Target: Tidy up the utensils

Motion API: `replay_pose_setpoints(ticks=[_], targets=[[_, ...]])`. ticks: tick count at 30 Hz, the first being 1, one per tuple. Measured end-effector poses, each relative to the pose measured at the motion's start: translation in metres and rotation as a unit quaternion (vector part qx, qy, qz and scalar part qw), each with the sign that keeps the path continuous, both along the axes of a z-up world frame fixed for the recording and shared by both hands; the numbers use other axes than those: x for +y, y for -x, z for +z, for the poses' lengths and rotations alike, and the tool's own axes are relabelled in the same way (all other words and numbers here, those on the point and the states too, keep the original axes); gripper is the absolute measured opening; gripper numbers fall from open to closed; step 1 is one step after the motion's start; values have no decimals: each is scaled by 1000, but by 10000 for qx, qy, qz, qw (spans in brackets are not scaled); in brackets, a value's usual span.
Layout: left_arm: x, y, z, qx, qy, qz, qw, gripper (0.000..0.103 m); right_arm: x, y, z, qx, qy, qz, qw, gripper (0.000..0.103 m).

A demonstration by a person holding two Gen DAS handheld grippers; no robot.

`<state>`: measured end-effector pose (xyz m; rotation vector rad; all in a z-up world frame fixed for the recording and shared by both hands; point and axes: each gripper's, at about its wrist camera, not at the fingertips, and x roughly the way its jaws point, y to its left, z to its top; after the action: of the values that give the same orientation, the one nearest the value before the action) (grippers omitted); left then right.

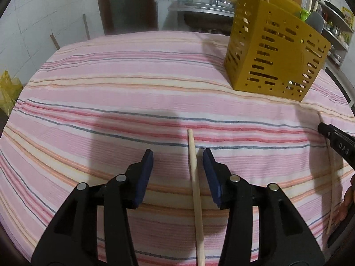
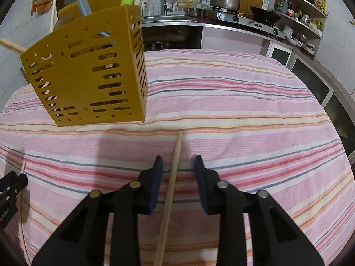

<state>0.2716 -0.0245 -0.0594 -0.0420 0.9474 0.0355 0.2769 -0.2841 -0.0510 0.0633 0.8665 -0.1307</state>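
Note:
A yellow perforated utensil holder (image 1: 273,55) stands on the striped tablecloth with several utensils in it; it also shows in the right wrist view (image 2: 88,79). A wooden chopstick (image 1: 195,190) lies on the cloth between the blue pads of my open left gripper (image 1: 178,155), nearer the right pad. A second wooden chopstick (image 2: 170,186) lies between the pads of my open right gripper (image 2: 178,161). Neither gripper touches its chopstick. The right gripper's tip shows at the left wrist view's right edge (image 1: 332,137) beside the second chopstick (image 1: 332,177).
The pink striped tablecloth (image 1: 111,93) covers the whole table. A kitchen counter with a sink and stove (image 2: 244,20), a pot (image 2: 225,0) and shelves lie behind the table. A yellow bag (image 1: 7,88) sits off the table's left edge.

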Motion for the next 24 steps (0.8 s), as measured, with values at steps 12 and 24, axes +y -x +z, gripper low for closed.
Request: replay_pose_setpoints(ticks=[12,24], targets=[[5,-11,2,85,312,-22,9995,5,-5,-1,8,-161,-247,83,9995,6],[5,34,64,-1140,345,-236,9926,5,-12,73,77,-1641,-633,166,9843,6]])
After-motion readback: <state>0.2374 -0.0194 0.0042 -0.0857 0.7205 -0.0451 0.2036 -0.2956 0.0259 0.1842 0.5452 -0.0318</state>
